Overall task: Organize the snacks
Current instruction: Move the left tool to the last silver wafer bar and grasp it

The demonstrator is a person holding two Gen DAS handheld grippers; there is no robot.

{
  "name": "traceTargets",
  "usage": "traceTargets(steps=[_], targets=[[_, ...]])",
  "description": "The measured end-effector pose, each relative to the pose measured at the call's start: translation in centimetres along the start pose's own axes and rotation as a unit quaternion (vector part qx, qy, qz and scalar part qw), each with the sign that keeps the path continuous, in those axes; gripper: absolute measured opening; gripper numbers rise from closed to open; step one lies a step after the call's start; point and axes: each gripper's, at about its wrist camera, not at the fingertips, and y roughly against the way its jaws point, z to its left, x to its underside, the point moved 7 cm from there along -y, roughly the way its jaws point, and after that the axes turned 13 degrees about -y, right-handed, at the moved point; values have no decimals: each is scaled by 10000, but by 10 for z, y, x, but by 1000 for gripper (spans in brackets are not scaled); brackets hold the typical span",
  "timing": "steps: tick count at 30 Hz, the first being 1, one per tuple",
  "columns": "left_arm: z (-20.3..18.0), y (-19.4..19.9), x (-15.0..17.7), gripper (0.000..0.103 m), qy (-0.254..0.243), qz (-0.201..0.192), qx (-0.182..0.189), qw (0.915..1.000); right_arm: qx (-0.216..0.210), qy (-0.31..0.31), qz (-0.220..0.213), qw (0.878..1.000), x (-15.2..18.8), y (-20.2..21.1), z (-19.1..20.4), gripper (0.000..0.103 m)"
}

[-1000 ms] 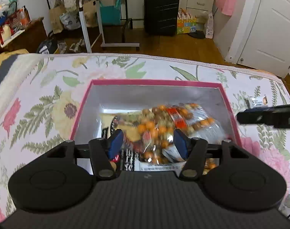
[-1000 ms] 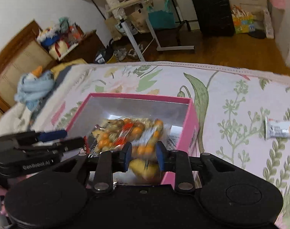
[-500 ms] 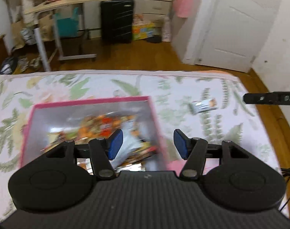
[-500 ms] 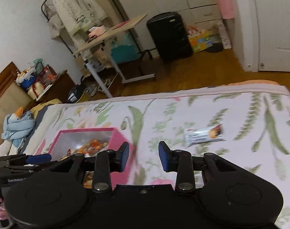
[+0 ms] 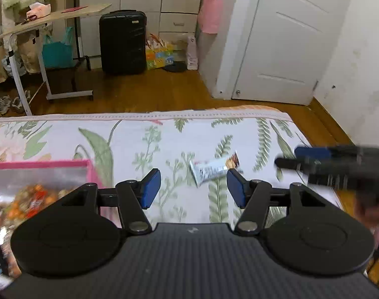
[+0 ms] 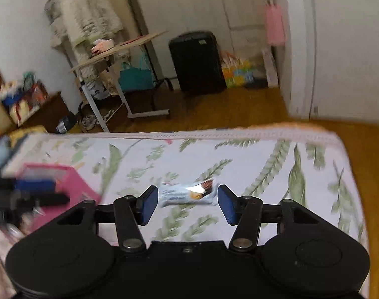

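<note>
Pink box [image 5: 40,164] near the bed's [image 5: 144,127] left side was already stocked with snack packets [image 5: 27,196]. One snack bar [image 6: 187,194] was left loose toward the right edge. Right gripper [image 6: 187,205] fingers were opening, bar framed but untouched; left gripper [image 5: 193,188] fingers were spread, empty.

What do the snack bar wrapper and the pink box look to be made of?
Snack bar: likely thin plastic or foil film; it shows a bright glare spot and crimped ends. Pink box: probably cardboard, with thin straight walls and a silvery, reflective-looking inside; blur leaves this uncertain.

Soft, even indoor light; fisheye bending at the edges; right view motion-blurred, with glare on the snack bar [image 6: 187,194] wrapper.
</note>
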Motion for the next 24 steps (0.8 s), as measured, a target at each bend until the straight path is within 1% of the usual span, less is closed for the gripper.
traceTargets(steps=[1,3,5,6,8,9,11,14,17,19,21,23,24], targets=[[-1,-12,-3,58,59,58,2,10000,-37,102,-10,9999,4,-5,-4,63],[-2,-35,-8,58,238,81,42,9997,-70,318,48,9995,13,-21,-8,64],[-2,-58,-10,58,451,84,101,9989,-3,567,196,9982,21,-40,-10,71],[-1,-70,-10,58,605,126,125,9980,48,643,239,9976,24,-48,-11,76],[0,-95,-7,58,756,274,83,9967,113,660,259,9974,26,-62,-14,82],[0,-107,-5,58,744,381,16,9965,116,592,235,9979,26,-68,-15,88],[1,-125,2,58,779,451,-113,9959,63,485,145,9987,25,-78,-16,89],[8,-151,10,60,1061,528,-120,9929,-46,562,157,9983,28,-92,-11,91],[12,-173,15,60,1189,670,31,9906,-151,783,334,9963,35,-107,-7,94],[14,-178,14,60,1328,654,197,9888,-187,863,538,9946,43,-118,-6,94],[12,-181,14,60,1426,728,474,9860,-118,1010,370,9941,46,-119,-3,96],[10,-182,14,59,1477,752,639,9841,-98,1045,329,9939,48,-121,0,97],[9,-182,14,57,1506,771,706,9831,-95,1022,305,9942,48,-121,2,97]])
